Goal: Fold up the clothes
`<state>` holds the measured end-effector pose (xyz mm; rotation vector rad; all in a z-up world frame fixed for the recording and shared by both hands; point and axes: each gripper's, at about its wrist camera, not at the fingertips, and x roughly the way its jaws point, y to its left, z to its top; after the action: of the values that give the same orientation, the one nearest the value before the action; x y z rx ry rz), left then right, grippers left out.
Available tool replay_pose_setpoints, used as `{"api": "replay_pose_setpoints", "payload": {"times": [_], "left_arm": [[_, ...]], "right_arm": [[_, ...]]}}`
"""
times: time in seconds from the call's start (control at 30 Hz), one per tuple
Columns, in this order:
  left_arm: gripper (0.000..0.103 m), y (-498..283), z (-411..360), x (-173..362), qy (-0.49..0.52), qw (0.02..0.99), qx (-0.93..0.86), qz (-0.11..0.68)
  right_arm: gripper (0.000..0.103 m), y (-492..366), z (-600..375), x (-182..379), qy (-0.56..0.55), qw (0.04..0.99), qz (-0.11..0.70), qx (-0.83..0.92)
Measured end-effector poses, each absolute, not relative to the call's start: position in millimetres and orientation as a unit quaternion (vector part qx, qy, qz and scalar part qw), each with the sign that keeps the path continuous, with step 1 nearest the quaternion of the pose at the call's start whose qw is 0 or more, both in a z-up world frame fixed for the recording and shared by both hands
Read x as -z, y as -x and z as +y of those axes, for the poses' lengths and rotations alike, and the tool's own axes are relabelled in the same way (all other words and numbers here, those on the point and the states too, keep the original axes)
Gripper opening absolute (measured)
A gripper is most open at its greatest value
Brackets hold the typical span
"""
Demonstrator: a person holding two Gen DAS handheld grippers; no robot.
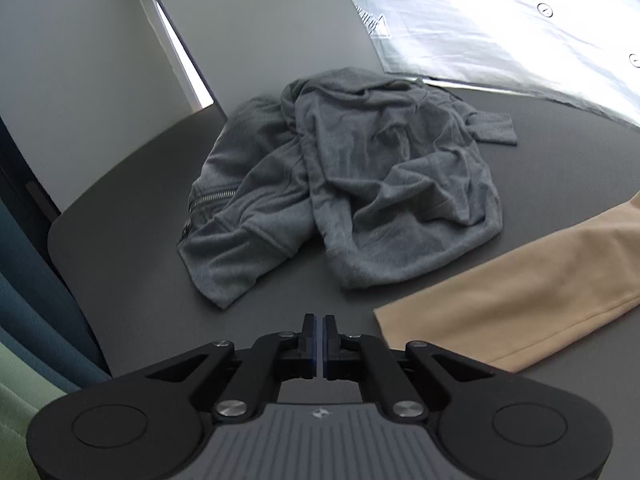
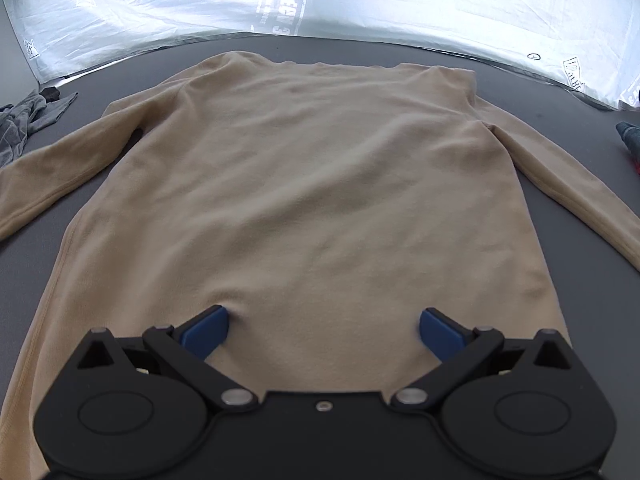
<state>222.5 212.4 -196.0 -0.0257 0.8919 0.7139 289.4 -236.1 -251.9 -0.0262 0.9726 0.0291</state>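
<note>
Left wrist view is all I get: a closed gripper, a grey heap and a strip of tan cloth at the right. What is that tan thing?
Observer: A tan long-sleeved top, spread flat on the dark table. Your strip is one of its sleeves.
Operator: Is the other gripper holding it?
Observer: No. The right gripper is open over the top's near edge, jaws wide apart, with cloth between them.
Operator: Anything else on that side?
Observer: Something dark with a bit of red lies at the table's far right edge; too little shows to name it.
</note>
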Motion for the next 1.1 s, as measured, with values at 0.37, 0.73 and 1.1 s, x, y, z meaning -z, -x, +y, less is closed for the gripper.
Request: {"api": "replay_pose_setpoints", "payload": {"times": [0.37, 0.73, 1.1], "left_arm": [[0.061, -195.7, 83.0, 190.3, 0.118, 0.888, -0.036, 0.443], [0.018, -186.7, -32.4, 231.5, 0.039, 0.853, 0.076, 0.515], [0.003, -160.2, -26.5, 207.3, 0.107, 0.853, -0.021, 0.511]], "right_arm": [[0.101, -228.4, -296.9, 211.0, 0.003, 0.887, 0.461, 0.024], [0.091, -169.5, -385.2, 229.3, -0.021, 0.857, 0.507, 0.091], [0.003, -152.8, -401.3, 199.6, -0.054, 0.858, 0.510, -0.036]]}}
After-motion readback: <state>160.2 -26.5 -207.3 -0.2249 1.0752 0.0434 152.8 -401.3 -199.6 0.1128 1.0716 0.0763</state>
